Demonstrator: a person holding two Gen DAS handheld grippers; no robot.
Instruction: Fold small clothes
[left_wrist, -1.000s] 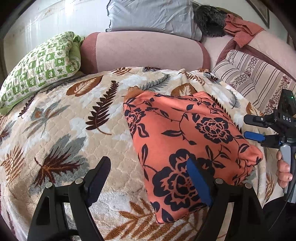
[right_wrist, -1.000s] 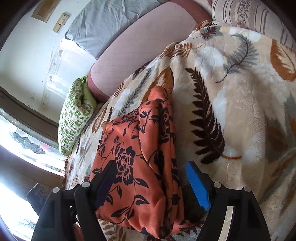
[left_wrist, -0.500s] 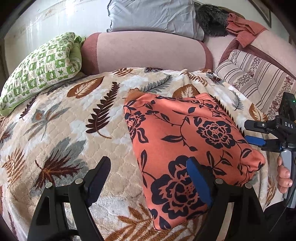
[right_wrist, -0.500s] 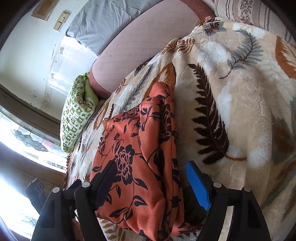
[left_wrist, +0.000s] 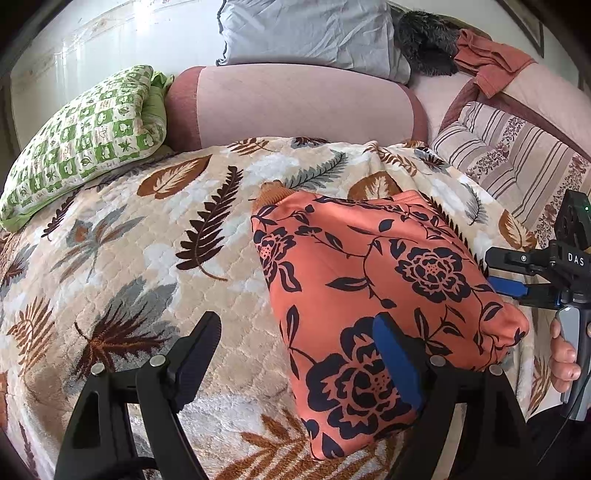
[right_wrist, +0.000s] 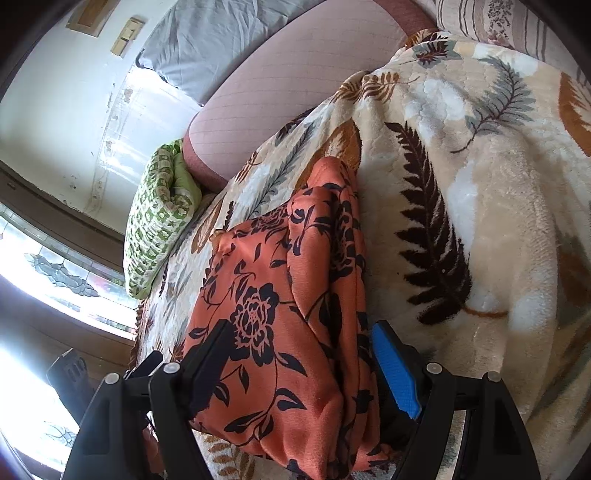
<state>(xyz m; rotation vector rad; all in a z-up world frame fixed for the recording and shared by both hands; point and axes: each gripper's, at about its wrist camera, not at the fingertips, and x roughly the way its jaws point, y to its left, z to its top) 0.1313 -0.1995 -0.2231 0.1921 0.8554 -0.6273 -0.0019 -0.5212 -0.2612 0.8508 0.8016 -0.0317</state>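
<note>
We find the orange floral garment (left_wrist: 373, 295) already folded into a compact stack near the blanket (left_wrist: 147, 258) edge. Left gripper (left_wrist: 299, 354) and right gripper (right_wrist: 306, 365) both gape, gripping nothing; little appears left.

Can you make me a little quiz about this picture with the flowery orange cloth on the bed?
1. True or false: the orange floral garment lies folded on the leaf-print blanket.
2. Which pillow sits at the far left of the bed? A) green checked B) blue dotted C) plain black
3. Fill in: neither the left gripper nor the right gripper presses on the garment; their fingers stand ____.

Key:
1. True.
2. A, the green checked pillow.
3. Open.
</note>
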